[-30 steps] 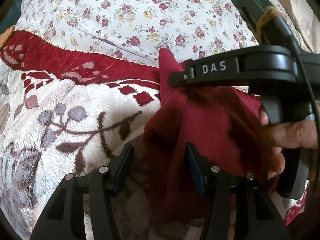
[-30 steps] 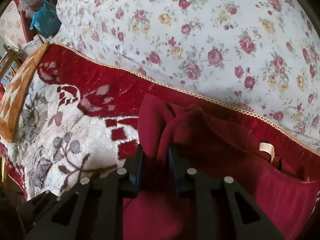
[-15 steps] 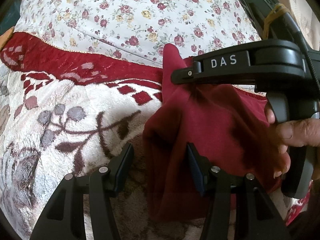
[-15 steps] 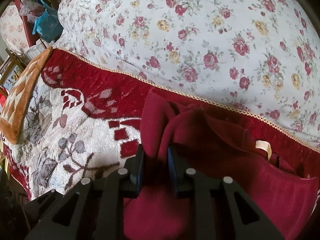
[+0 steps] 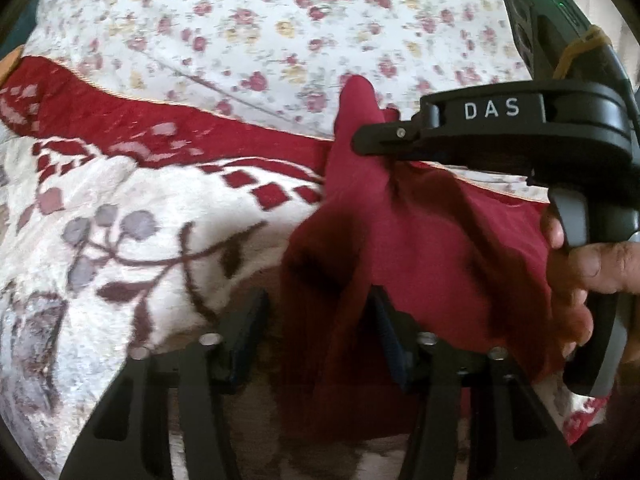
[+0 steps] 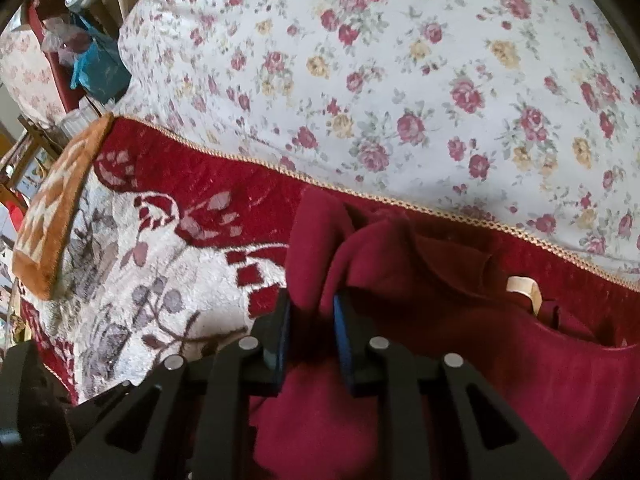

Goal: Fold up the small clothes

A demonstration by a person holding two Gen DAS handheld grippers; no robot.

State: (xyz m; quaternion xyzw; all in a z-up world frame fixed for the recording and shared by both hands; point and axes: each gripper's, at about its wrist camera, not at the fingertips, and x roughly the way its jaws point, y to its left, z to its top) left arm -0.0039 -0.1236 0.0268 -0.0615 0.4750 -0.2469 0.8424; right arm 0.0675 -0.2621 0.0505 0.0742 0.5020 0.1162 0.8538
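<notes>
Maroon garment (image 5: 420, 240) lies bunched on the patterned blanket (image 5: 120, 220) beside a floral sheet (image 6: 400, 80). Left hand-held gripper (image 5: 316, 320) has just been closing, cloth between its parted fingers; right hand-held gripper (image 6: 310, 320) pinches a fold.

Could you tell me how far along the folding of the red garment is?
No fold looks finished: the red garment is bunched on the blanket. In hand: the right gripper pinches a raised edge; the left gripper has just been closing, cloth between its jaws. Left: folding it flat.
</notes>
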